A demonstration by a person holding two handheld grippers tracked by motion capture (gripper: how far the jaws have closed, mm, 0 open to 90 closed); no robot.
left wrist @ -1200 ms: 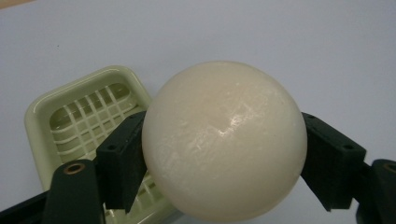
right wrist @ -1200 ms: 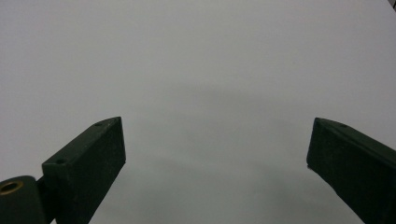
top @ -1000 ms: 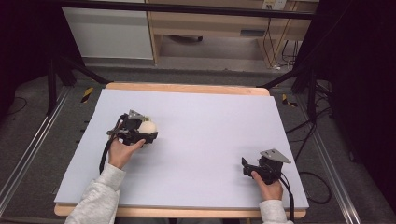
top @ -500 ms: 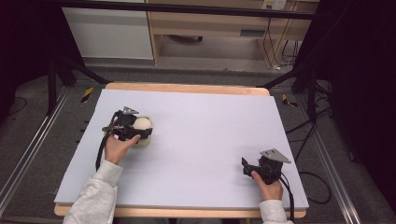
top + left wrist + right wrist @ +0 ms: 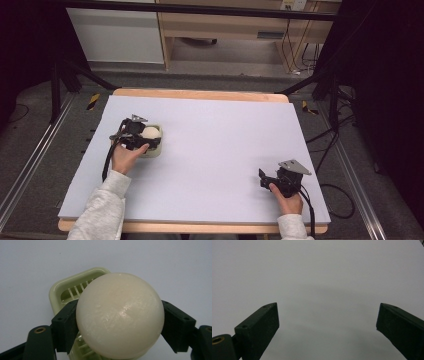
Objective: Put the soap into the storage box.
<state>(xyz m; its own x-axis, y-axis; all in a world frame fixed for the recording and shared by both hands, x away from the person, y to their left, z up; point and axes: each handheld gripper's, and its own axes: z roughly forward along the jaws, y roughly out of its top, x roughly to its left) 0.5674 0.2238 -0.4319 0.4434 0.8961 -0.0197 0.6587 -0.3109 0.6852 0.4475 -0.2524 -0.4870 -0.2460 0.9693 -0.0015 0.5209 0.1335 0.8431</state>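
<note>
Bench (image 5: 215, 150): pale lilac-grey sheet over a wooden top, with wood showing along the near and far edges.

Right tongs (image 5: 265, 178): near right part of the bench, in the person's right hand (image 5: 286, 200). Jaws stand wide apart over bare sheet, nothing between them.

Left tongs (image 5: 152, 140): left part of the bench, in the person's left hand (image 5: 125, 157), grey sleeve (image 5: 100, 210) behind it. Jaws clamped on a cream ball (image 5: 120, 315), one pad pressed to each side.

Ball: held just above a pale green slotted tray (image 5: 75, 287), which rests on the sheet; whether ball and tray touch cannot be told.

Floor (image 5: 30, 145): dark grey, with metal rails along both sides of the bench and black frame legs.

Far side: white cabinet (image 5: 117, 35) at left, a wooden unit (image 5: 225, 25) beside it, cables (image 5: 300, 50) hanging at right.
</note>
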